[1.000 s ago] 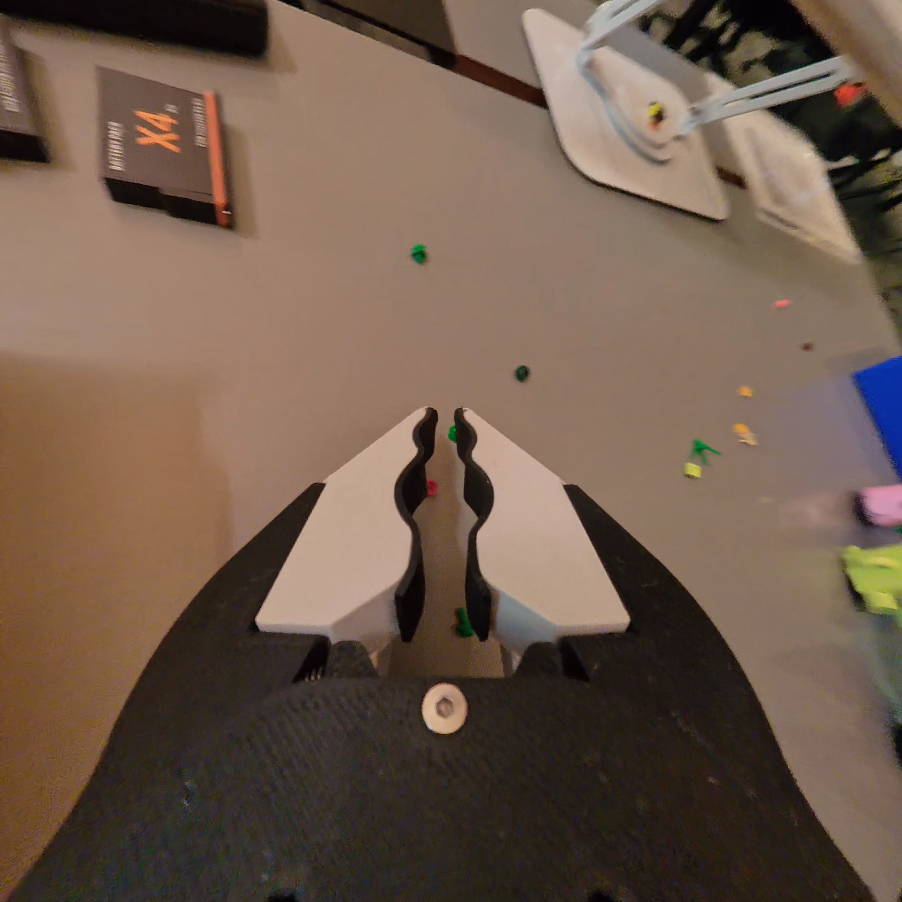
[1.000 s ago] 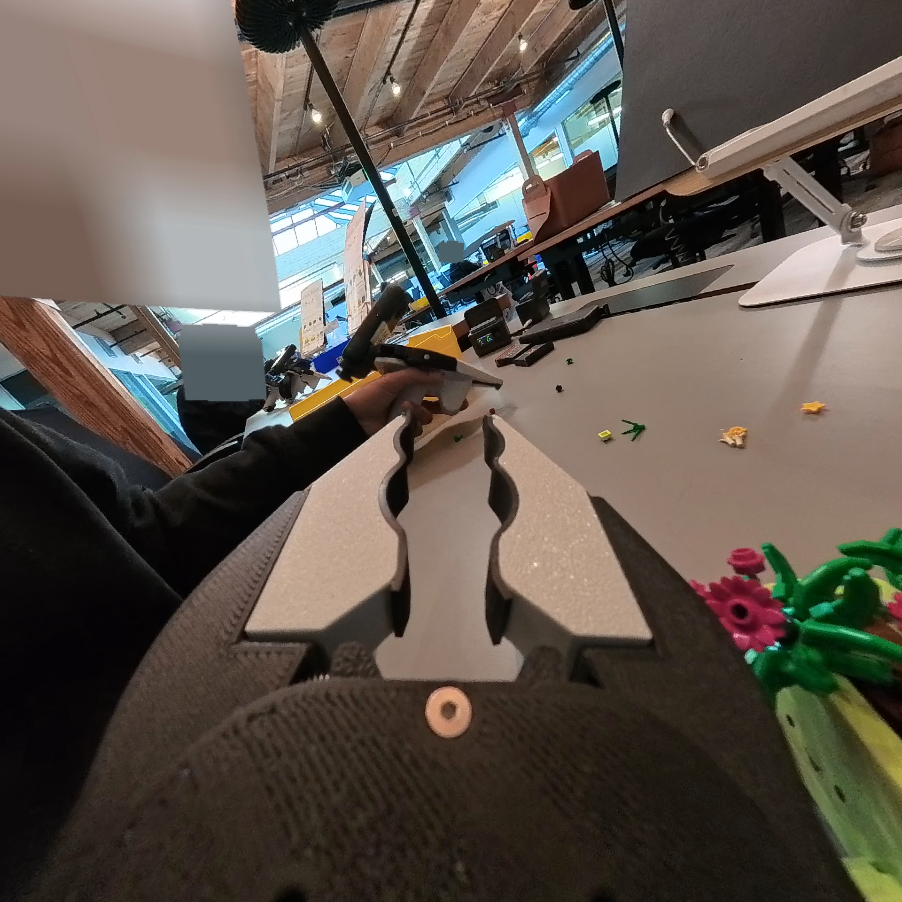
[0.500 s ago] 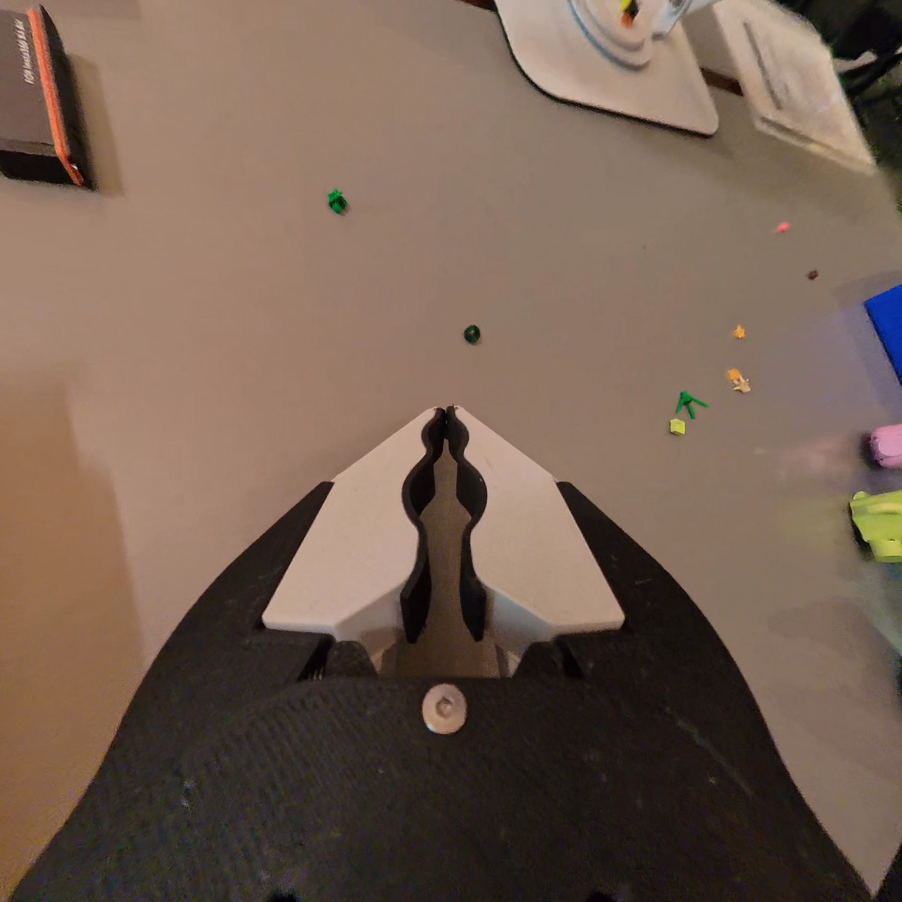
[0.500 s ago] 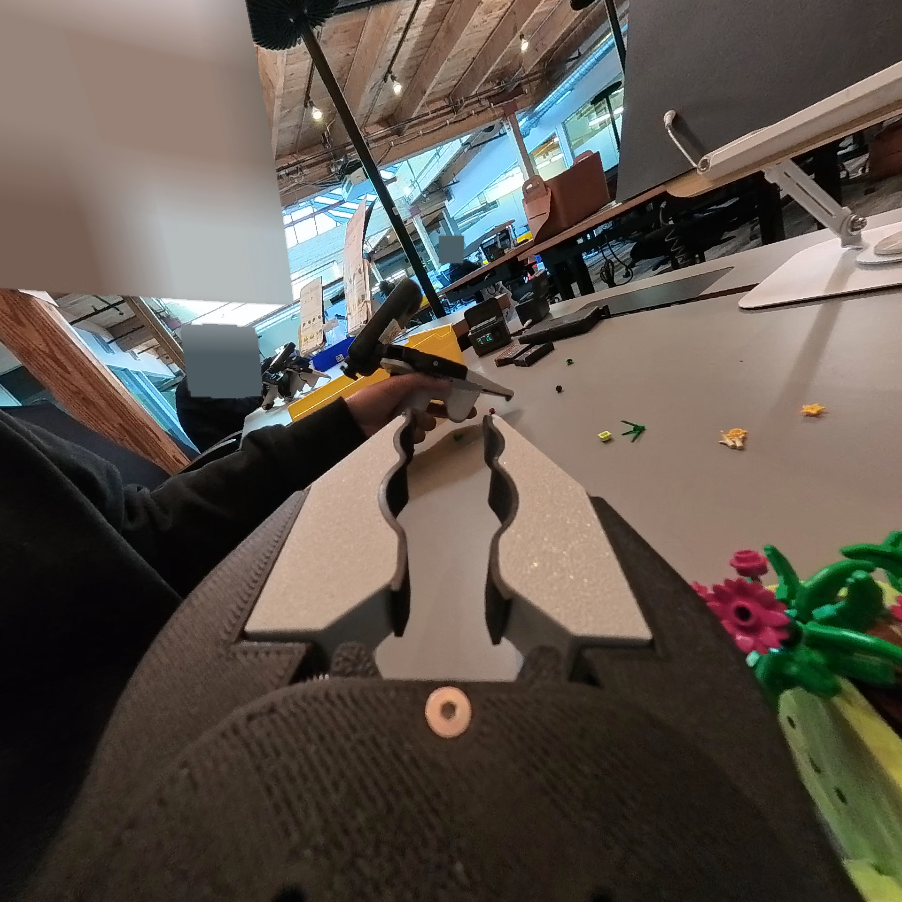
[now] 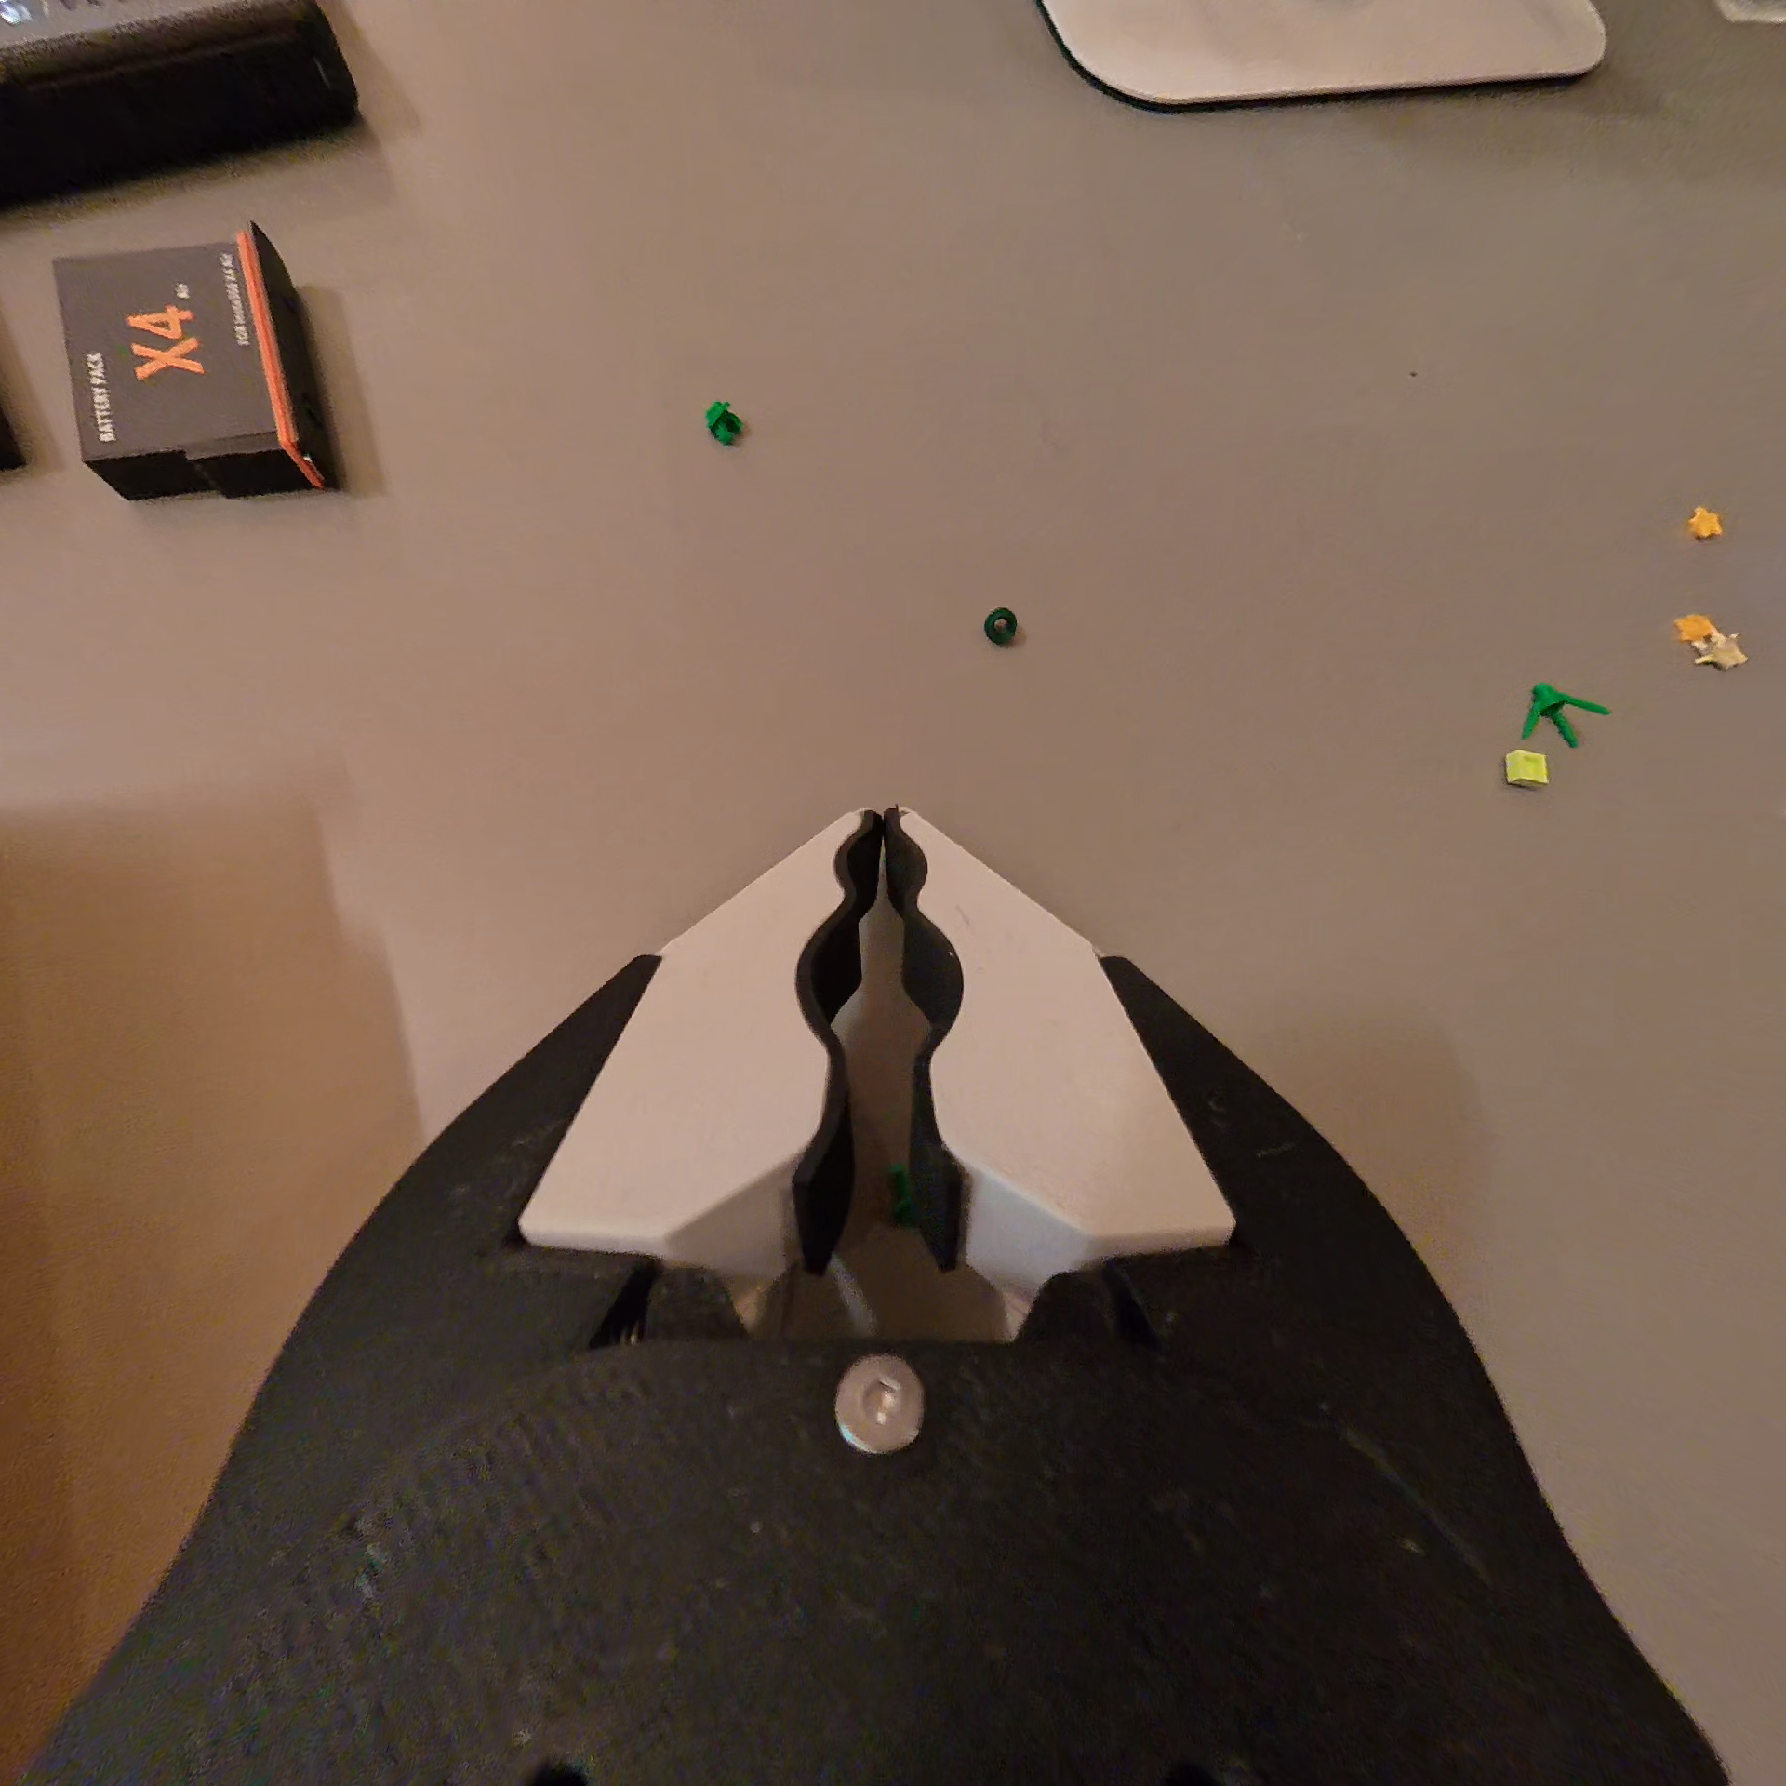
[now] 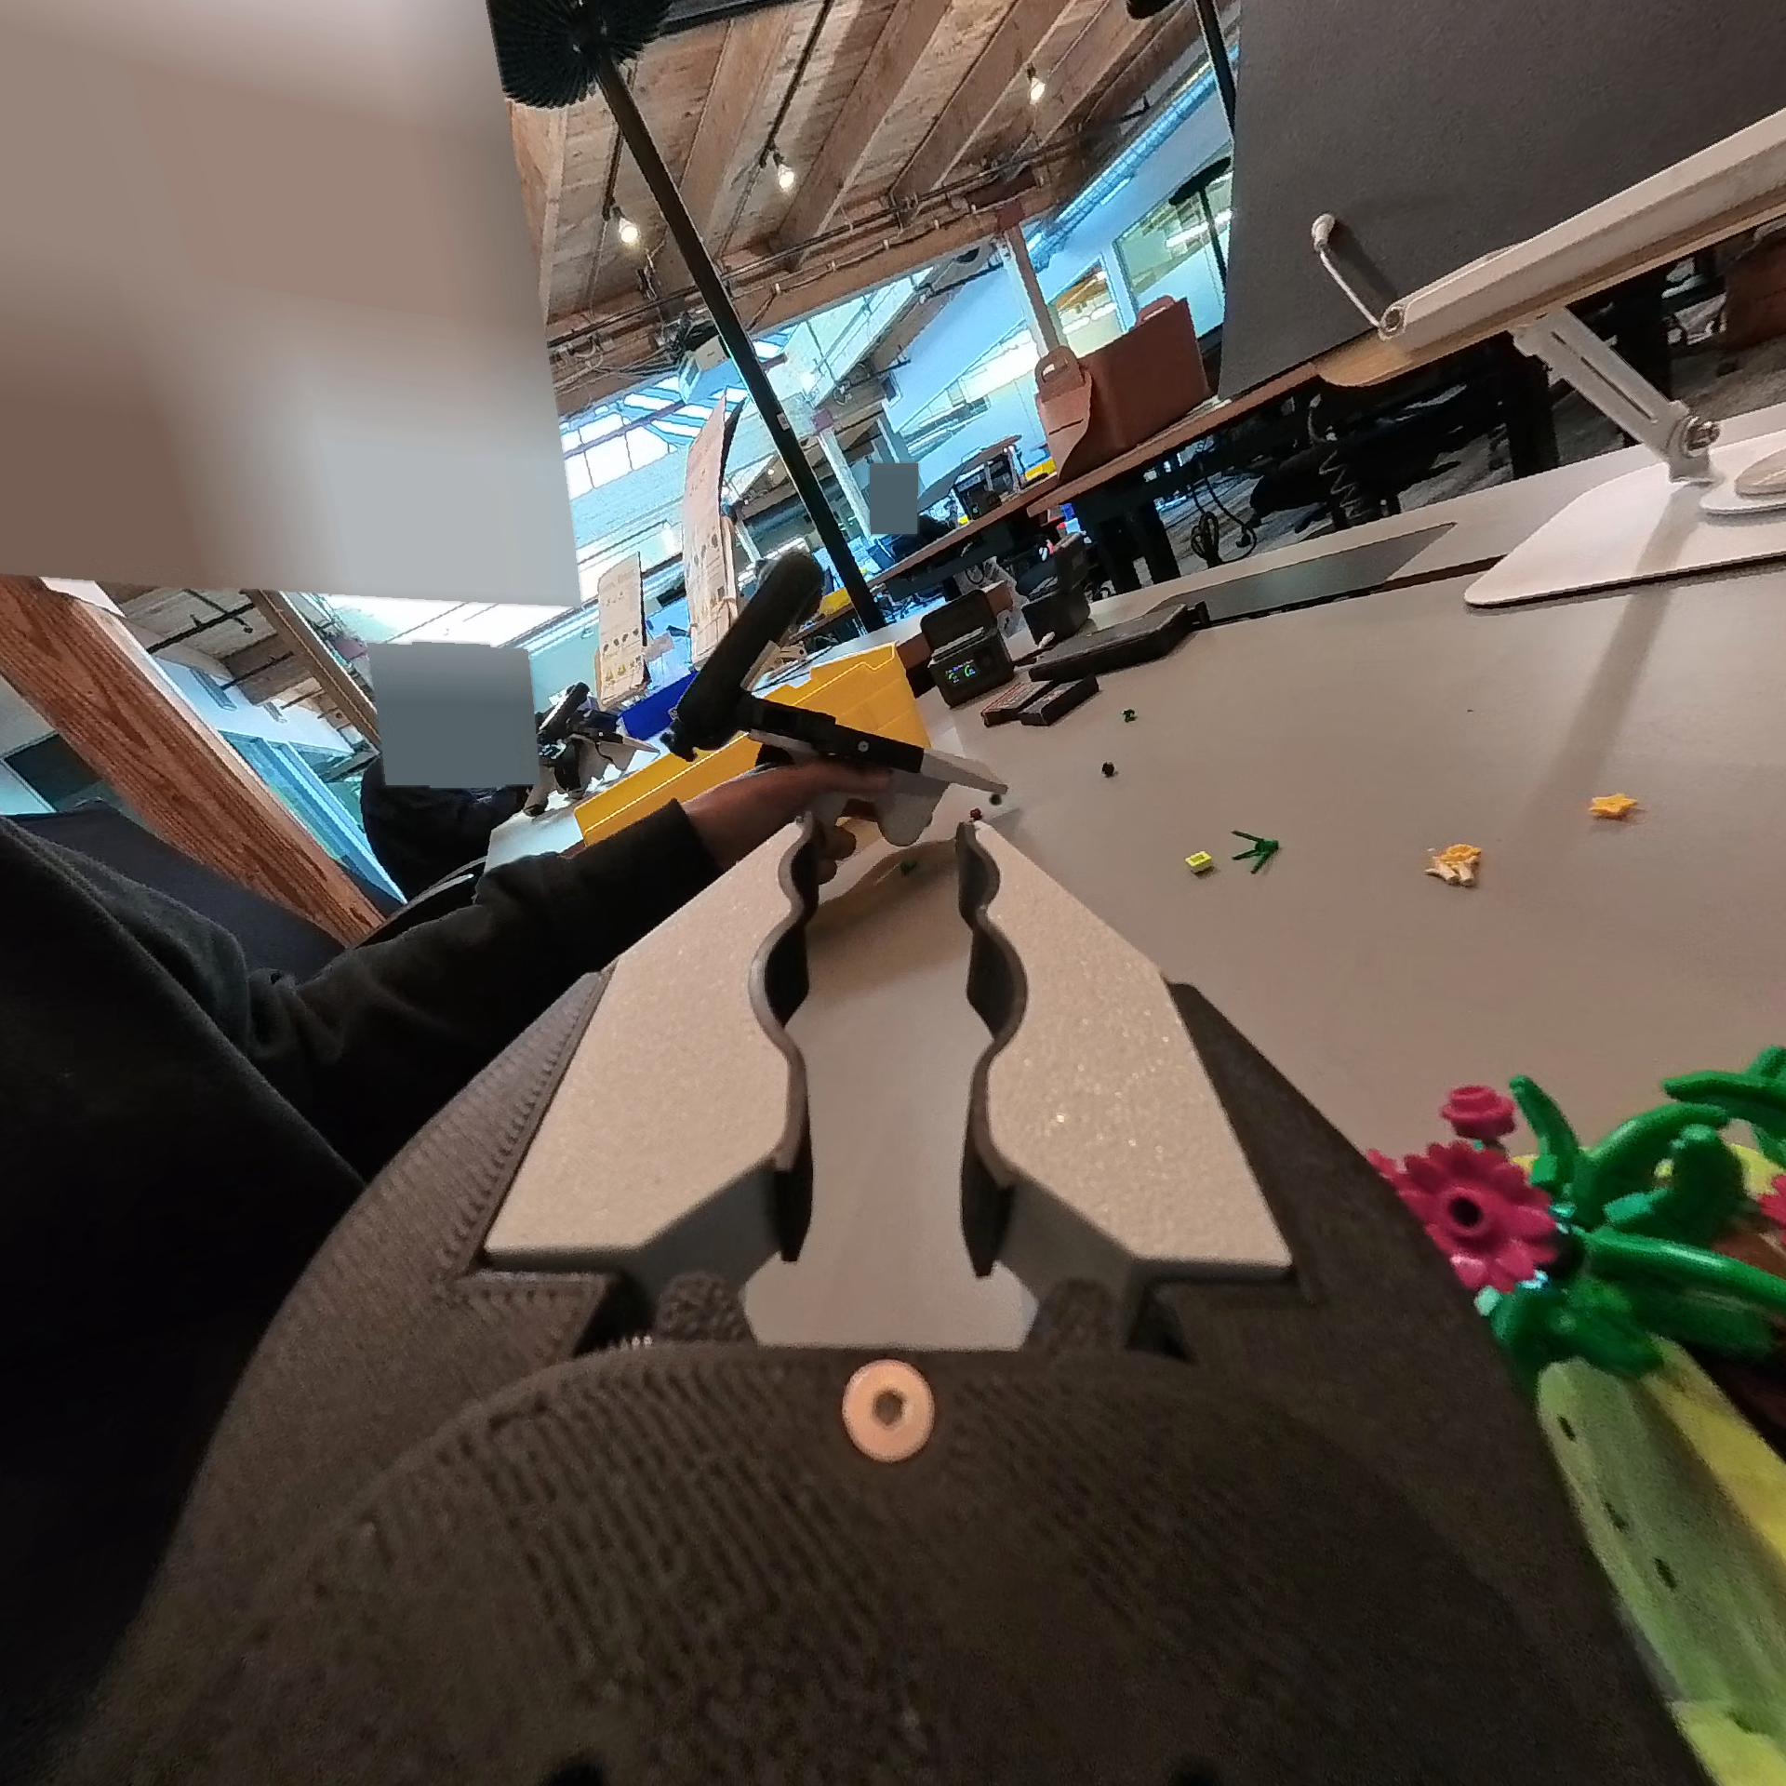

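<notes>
The left tool (image 5: pixel 884 820) points down at the grey bench (image 5: pixel 1160 387), its two pale fingertips pressed together. A dark speck sits right at the tips, too small to tell whether it is pinched there. Through the gap farther back between the fingers, a small green piece (image 5: pixel 901 1194) shows on the bench below.

Just beyond the tips lies a dark green ring (image 5: pixel 1001 626), and past it, toward the far edge, a green stud piece (image 5: pixel 722 422). Toward the bench's right side lie a green sprig (image 5: pixel 1558 710) touching or just beside a lime tile (image 5: pixel 1527 768), and near them some orange flower bits (image 5: pixel 1706 638). At the far left sits a black battery pack (image 5: pixel 188 362) with an orange stripe. A white stand base (image 5: pixel 1334 48) rests at the far edge.

The right tool (image 6: pixel 884 850) is held low over the near side of the bench, fingers spread with nothing between them. Close on its right stands a toy-brick plant: a pink flower (image 6: pixel 1469 1213) and green stems (image 6: pixel 1643 1189) on a lime base (image 6: pixel 1662 1469). Ahead, a person's hand (image 6: pixel 773 802) grips the left tool, with a yellow bin (image 6: pixel 831 705) behind it.
</notes>
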A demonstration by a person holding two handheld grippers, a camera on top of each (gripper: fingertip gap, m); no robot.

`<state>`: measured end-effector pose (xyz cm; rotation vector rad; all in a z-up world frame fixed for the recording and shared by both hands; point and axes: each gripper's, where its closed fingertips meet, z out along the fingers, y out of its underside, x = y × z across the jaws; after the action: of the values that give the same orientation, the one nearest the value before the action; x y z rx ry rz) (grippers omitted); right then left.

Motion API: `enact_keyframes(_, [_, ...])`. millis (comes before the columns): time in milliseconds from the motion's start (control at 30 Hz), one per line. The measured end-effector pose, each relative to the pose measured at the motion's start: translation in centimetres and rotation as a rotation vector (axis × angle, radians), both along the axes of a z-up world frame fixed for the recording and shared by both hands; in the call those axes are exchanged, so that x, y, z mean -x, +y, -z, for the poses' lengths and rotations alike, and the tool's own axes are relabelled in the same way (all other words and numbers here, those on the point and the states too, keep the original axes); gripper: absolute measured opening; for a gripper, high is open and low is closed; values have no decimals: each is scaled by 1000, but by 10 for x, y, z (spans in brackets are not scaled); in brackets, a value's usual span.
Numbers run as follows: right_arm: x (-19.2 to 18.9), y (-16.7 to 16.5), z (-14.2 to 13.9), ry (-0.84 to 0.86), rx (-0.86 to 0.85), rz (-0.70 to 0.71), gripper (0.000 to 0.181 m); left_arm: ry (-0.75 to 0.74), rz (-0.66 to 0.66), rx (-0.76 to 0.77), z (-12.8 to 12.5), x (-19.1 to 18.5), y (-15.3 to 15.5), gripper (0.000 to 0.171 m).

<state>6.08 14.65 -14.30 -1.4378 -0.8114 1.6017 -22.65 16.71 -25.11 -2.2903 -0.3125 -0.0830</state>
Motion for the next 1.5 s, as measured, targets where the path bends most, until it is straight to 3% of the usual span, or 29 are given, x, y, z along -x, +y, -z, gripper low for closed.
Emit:
enact_keyframes(33, [0,0,0,0,0,0,26,12,-7,-3,-1,1,0,1])
enact_keyframes(133, [0,0,0,0,1,-1,27,13,-4,-14,-5,0,-1,31])
enact_keyframes(200, [0,0,0,1,1,0,27,4,-9,-16,-5,0,-1,35])
enact_keyframes(300, [0,0,0,1,2,-1,26,42,-19,11,-1,5,-4,0])
enact_keyframes(467, [0,0,0,1,3,0,27,48,-30,9,-2,5,-7,1])
enact_keyframes(533, [0,0,0,2,3,0,27,39,-43,0,-3,8,-10,17])
enact_keyframes(600, [-1,0,0,3,5,-1,27,37,-75,7,-3,16,-16,22])
enact_keyframes(733, [-1,1,0,5,10,-2,27,34,-111,57,9,25,-26,17])
enact_keyframes(1200, [-1,1,0,5,12,-2,27,-116,-126,-28,-2,21,-26,11])
enact_keyframes(1500, [0,1,0,4,10,-2,27,-15,-122,19,10,24,-38,10])
